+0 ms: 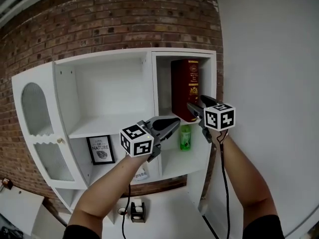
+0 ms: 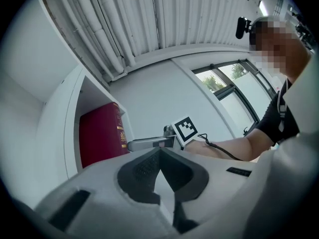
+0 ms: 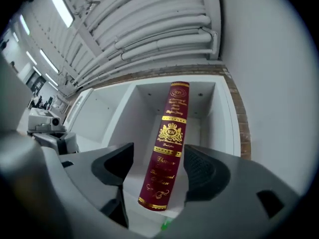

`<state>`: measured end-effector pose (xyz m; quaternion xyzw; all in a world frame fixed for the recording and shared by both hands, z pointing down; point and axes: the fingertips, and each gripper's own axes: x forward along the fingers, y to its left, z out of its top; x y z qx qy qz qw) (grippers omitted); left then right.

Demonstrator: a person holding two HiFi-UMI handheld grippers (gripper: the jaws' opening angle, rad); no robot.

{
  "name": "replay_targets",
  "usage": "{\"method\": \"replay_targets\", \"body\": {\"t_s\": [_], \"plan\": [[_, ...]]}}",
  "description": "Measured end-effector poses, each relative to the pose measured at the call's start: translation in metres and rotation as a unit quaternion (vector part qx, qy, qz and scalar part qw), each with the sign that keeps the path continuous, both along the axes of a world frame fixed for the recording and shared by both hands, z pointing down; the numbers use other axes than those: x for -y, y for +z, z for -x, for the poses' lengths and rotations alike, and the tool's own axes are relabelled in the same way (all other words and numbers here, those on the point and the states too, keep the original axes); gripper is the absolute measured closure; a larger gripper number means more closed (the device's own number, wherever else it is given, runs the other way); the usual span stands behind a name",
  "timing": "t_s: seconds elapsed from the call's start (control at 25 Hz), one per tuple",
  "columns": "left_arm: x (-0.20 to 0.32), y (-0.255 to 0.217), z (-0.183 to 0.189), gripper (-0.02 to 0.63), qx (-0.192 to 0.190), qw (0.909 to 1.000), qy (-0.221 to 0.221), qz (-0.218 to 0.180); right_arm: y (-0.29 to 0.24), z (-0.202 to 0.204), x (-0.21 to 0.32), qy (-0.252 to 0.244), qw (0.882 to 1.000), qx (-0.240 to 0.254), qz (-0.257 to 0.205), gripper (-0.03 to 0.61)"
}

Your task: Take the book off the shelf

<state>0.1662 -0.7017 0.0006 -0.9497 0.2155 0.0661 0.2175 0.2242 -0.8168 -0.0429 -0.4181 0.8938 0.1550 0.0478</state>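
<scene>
Where the white shelf unit (image 1: 112,59) stands against the brick wall (image 1: 99,19), its narrow upper right compartment holds the first entry.

Item 1: the book (image 1: 185,86). It is dark red, with gold lettering and a gold crest on the spine. It stands upright on the compartment's board, spine outward, clear of both side walls. It is still on the shelf (not lifted).

Item 2: right gripper (image 1: 197,105). It is held up just in front of the lower part of the spine. Its jaws stand wide apart. In the right gripper view the lower half of the spine shows in the gap between them, with space on either side, so neither pad presses on it. Whether the tips have passed the edges of the spine cannot be told.

Item 3: left gripper (image 1: 171,125). It is lower than the right one and to its left, in front of the board under the book's compartment. Its jaws are closed tip to tip with nothing between them (the left gripper view shows the dark pads meeting at the front). It is apart from the book.

Other contents of the unit:
- A green bottle (image 1: 185,137) stands in the compartment directly beneath the book.
- A framed picture (image 1: 101,149) reading "OF NATURE" leans in the lower middle compartment.
- An arched door (image 1: 37,118) at the far left stands open.

A plain pale wall (image 1: 269,59) adjoins the unit on the right.
</scene>
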Motion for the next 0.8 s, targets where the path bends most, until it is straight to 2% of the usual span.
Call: {"method": "replay_targets", "body": {"t_s": [0.12,0.32,0.64,0.68,0.72,0.8], "plan": [[0.012,-0.003,0.002,0.606,-0.006,0.9998,-0.010,0.013,0.000,0.004,0.022,-0.003,0.999,0.011,0.045,0.273],[0.015,-0.002,0.004,0.606,-0.001,0.9998,-0.016,0.016,0.004,0.007,0.049,0.017,0.996,0.004,0.083,0.261],[0.003,0.003,0.025,0.606,-0.009,0.9994,0.004,0.035,0.015,0.013,0.062,0.026,0.994,0.017,0.107,0.264],[0.002,0.003,0.029,0.606,-0.010,0.9993,0.005,0.036,0.015,0.014,0.063,0.029,0.994,0.014,0.109,0.273],[0.001,0.002,0.033,0.606,-0.012,0.9992,0.007,0.037,0.015,0.015,0.063,0.033,0.993,0.012,0.110,0.330],[-0.002,0.003,0.040,0.606,-0.013,0.9991,0.010,0.039,0.014,0.016,0.060,0.045,0.993,0.012,0.105,0.344]]}}
